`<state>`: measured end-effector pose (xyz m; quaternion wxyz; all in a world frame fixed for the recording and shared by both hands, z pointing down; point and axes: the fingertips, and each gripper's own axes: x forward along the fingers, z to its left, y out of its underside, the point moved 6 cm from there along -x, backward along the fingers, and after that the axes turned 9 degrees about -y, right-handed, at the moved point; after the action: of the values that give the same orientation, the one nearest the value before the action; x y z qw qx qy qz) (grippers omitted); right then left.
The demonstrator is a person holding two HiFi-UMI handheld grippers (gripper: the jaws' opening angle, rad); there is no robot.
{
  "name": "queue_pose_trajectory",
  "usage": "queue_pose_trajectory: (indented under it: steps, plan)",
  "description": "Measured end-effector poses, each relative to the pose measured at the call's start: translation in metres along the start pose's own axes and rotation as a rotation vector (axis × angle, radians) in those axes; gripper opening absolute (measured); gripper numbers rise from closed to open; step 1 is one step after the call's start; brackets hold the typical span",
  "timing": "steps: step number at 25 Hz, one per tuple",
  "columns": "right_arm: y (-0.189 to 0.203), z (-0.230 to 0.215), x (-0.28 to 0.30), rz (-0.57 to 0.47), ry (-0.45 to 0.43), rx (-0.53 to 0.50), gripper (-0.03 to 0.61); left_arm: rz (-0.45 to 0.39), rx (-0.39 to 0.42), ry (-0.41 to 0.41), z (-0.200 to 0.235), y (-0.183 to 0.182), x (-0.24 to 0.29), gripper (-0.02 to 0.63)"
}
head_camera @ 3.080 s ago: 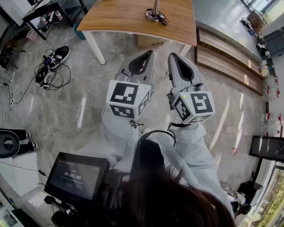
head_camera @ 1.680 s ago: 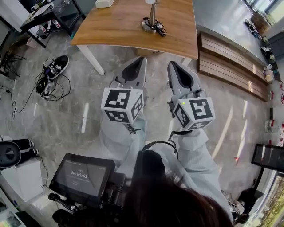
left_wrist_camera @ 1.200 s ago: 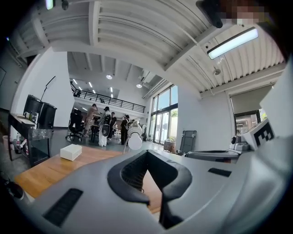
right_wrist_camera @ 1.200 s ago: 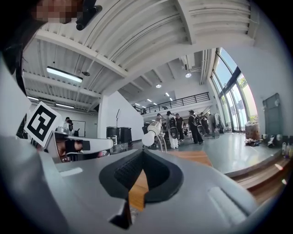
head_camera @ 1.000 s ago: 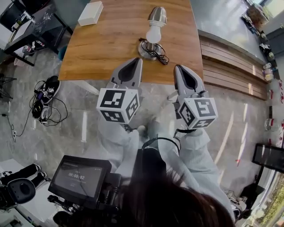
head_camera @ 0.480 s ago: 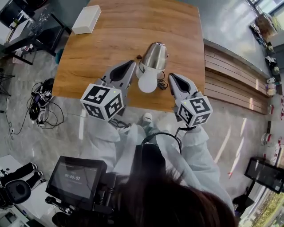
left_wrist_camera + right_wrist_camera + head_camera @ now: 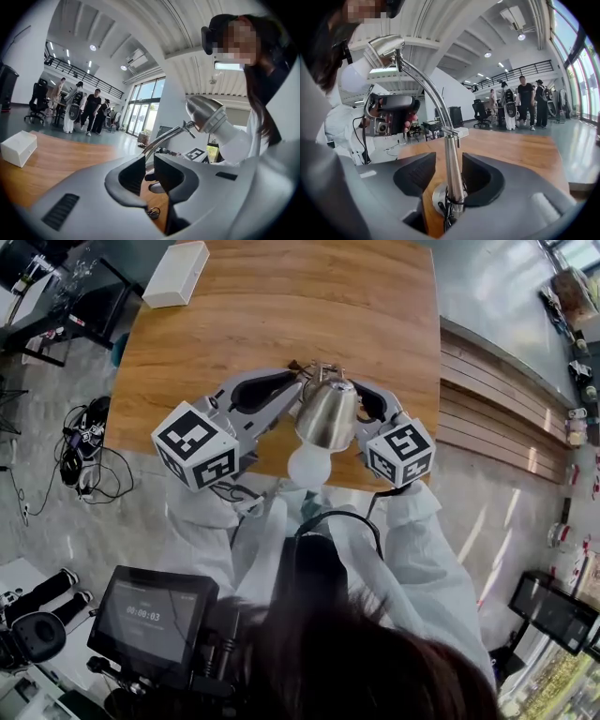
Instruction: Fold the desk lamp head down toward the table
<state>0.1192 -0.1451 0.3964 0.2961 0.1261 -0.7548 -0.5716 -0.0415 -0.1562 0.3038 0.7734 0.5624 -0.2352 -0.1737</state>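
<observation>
The chrome desk lamp with a bell-shaped metal head (image 7: 326,413) stands near the front edge of the brown wooden worktop (image 7: 281,306), between the two grippers; its round white bulb (image 7: 307,465) points toward the person and, in the head view, shows past the worktop's edge; a curved arm (image 7: 423,84) runs from the head down to a straight upright post (image 7: 452,168) on a round base, with a dark cable (image 7: 449,206) looped round the foot. The right gripper (image 7: 367,399) has its jaws apart on either side of that post, with a gap showing on each side of it. The left gripper (image 7: 289,390) sits on the lamp's other side; its jaws stand a narrow gap apart with nothing clamped, and the curved arm rises just beyond them in the left gripper view. Each gripper carries a cube with black-and-white square markers (image 7: 192,446). A white rectangular box (image 7: 175,261) lies at the worktop's far left corner, well apart from the lamp; several people (image 7: 89,112) stand in the hall behind.
</observation>
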Motion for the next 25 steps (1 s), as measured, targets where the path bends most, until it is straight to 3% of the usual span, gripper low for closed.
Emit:
queue_pose_trajectory:
  steps: [4,9,13,16,20,23,25]
  plan:
    - [0.004,-0.015,0.019,0.014,-0.029,-0.006,0.163,0.074,-0.131,0.154,0.018,-0.002,0.01,0.098]
    - [0.013,-0.026,0.036,0.035,-0.044,-0.008,0.163,0.141,-0.481,0.35,0.055,-0.007,0.024,0.146]
    - [0.011,-0.018,0.037,0.032,-0.042,-0.029,0.163,0.277,-0.623,0.531,0.043,-0.004,0.028,0.231]
    - [0.008,-0.016,0.037,0.033,-0.034,-0.065,0.163,0.382,-0.806,0.617,0.033,0.008,0.036,0.261]
    - [0.003,-0.013,0.037,0.029,-0.043,-0.105,0.163,0.458,-0.998,0.712,0.016,0.009,0.046,0.261]
    - [0.001,-0.012,0.039,0.031,-0.051,-0.12,0.163,0.512,-1.099,0.739,0.01,0.006,0.052,0.261]
    - [0.001,-0.012,0.04,0.035,-0.057,-0.122,0.163,0.539,-1.12,0.745,0.006,0.005,0.056,0.261]
